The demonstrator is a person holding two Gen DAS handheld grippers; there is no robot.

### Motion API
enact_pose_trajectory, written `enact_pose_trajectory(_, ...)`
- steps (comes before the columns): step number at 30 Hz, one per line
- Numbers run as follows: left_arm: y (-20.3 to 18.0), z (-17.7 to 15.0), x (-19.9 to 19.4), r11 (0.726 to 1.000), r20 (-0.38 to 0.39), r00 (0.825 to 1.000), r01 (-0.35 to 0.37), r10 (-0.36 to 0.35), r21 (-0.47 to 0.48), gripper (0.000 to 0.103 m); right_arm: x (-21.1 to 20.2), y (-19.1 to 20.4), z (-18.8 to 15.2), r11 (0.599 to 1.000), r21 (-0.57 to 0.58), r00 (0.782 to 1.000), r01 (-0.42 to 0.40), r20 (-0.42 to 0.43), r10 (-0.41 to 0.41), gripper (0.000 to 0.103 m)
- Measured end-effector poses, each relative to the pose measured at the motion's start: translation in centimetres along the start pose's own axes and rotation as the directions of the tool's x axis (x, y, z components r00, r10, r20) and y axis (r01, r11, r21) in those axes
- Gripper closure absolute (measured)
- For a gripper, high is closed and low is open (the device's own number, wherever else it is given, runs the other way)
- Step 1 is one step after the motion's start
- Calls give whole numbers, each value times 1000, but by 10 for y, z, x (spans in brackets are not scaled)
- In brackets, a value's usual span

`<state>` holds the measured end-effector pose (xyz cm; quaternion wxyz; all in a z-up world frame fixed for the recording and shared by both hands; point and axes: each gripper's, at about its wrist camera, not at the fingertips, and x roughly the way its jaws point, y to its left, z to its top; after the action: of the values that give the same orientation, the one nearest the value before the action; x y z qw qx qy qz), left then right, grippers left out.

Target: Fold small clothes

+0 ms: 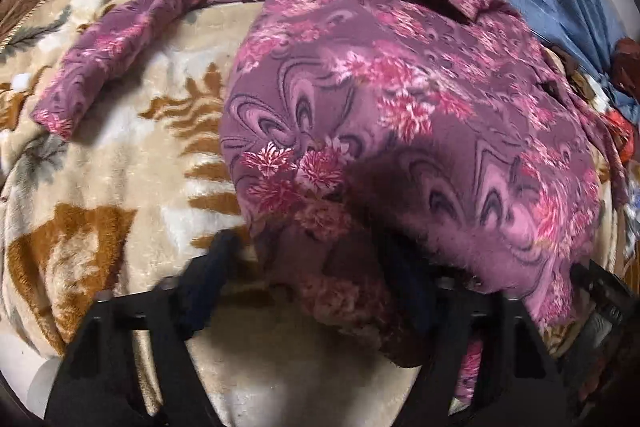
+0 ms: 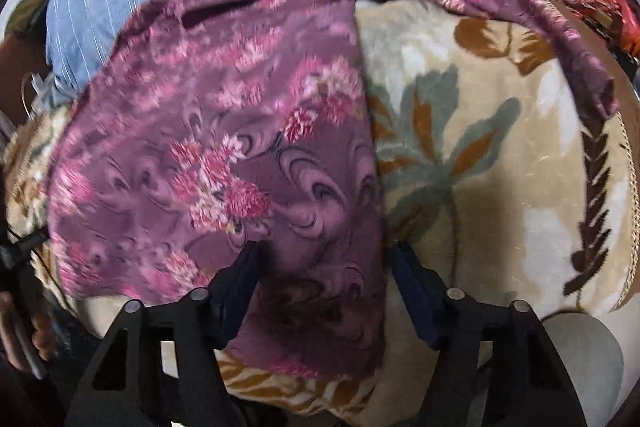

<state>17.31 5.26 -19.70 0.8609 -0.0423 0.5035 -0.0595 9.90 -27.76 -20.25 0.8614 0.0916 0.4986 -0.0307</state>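
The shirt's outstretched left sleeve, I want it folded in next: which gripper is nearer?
Left. The left gripper sits at the hem below that sleeve; the right gripper is at the opposite hem corner.

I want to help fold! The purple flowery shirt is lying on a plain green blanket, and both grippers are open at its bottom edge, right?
Not quite. The blanket isn't plain green: it is beige with brown and grey leaves, as the right wrist view shows. The rest holds: the purple flowery shirt lies on it, and the left gripper and right gripper are both open at its bottom edge.
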Motion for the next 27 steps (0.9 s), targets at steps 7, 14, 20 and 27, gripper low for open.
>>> enact_pose_trajectory(7, 18, -9, -54, 999, 14, 1000, 5, -5, -32, 96, -21, 9, -14, 998, -55, 1000, -7, 12, 7, 96)
enact_pose_trajectory(14, 63, -36, -128, 996, -5, 1000, 11, -12, -87, 96, -99, -9, -19, 993, -50, 994, -102, 44, 105, 97)
enact_pose_trajectory(20, 60, -56, -79, 994, -120, 989, -97, 91, -49, 94, -68, -5, -36, 996, -62, 996, -69, -58, 65, 97)
enact_pose_trajectory(27, 50, -65, -89, 990, -106, 985, -139, 137, -9, 66, -58, -20, -37, 997, 24, 994, -72, -78, 74, 65)
